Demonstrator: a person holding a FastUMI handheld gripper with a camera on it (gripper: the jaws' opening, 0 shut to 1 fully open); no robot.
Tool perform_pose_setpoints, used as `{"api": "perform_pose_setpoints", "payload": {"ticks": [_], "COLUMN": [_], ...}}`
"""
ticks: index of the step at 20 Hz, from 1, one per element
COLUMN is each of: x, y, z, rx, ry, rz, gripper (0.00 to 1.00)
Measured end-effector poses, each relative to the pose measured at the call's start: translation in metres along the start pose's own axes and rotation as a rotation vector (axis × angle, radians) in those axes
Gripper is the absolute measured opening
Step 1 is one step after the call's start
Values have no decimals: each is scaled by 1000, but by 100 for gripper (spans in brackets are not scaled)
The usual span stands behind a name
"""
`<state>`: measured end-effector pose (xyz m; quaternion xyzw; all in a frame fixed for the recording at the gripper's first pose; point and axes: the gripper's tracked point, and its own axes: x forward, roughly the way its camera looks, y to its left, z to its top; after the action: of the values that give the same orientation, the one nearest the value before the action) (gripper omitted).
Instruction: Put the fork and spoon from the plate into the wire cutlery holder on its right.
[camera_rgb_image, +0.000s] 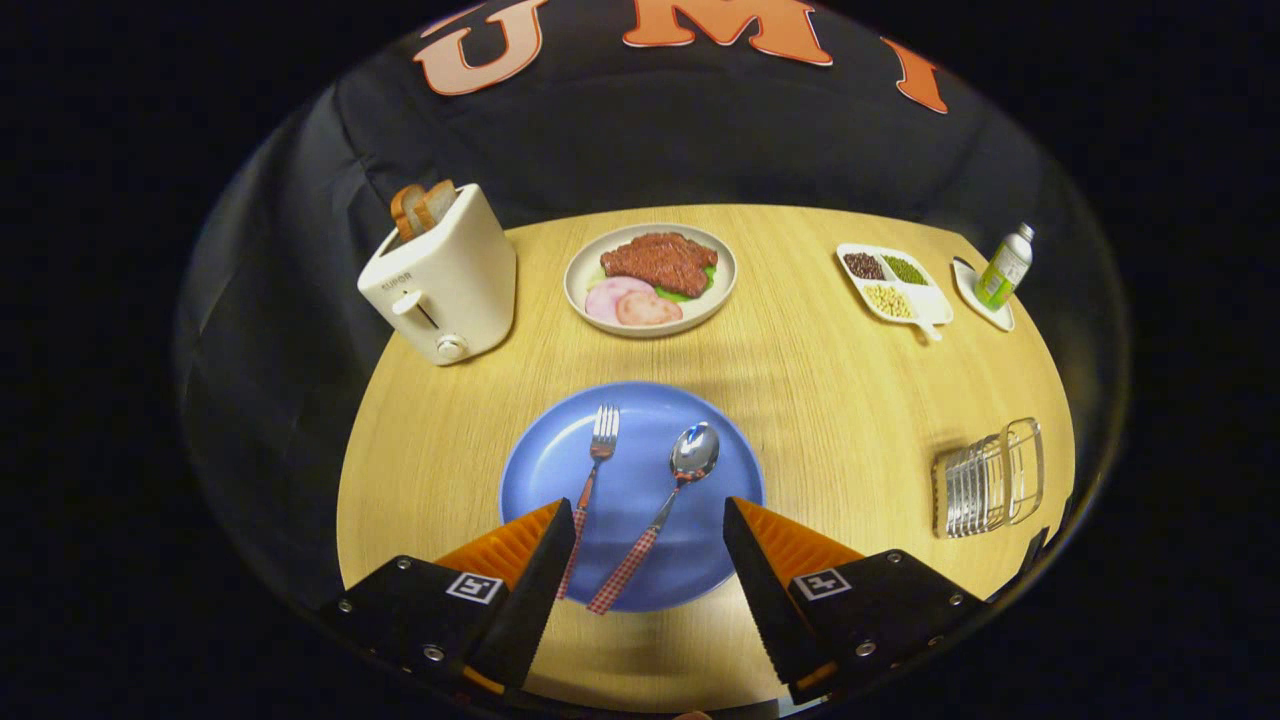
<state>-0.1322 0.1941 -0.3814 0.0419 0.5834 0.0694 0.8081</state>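
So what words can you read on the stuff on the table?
"SUPOR" on the front of the toaster.
The bottle has a label, too small to read.
The open tool above the blue plate has square markers on it, patterns without words.

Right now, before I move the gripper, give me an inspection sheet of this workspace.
Surface: wooden table, round-edged.
Job's things: fork and spoon lie side by side on the blue plate; wire cutlery holder stands to the plate's right, apart from it.
Clutter: toaster with bread slices; plate of food; divided dish of beans; bottle on a small saucer.
Gripper: gripper open, above the plate's near edge, both handles between its fingers, touching neither.
Cables: nothing seen.
Surroundings: black cloth wall.
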Motion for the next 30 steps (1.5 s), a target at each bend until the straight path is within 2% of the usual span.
{"api": "perform_pose_setpoints", "payload": {"ticks": [5,9,12,22,30], "x": [25,39,45,48,20], "y": [3,-3,-4,-19,-28], "z": [-24,-30,-33,-40,-17], "rx": [5,-2,-16,-25,-99], "ry": [29,14,9,23,-43], "rz": [-33,-70,-77,-38,22], "gripper": [82,70,51,9,6]}}
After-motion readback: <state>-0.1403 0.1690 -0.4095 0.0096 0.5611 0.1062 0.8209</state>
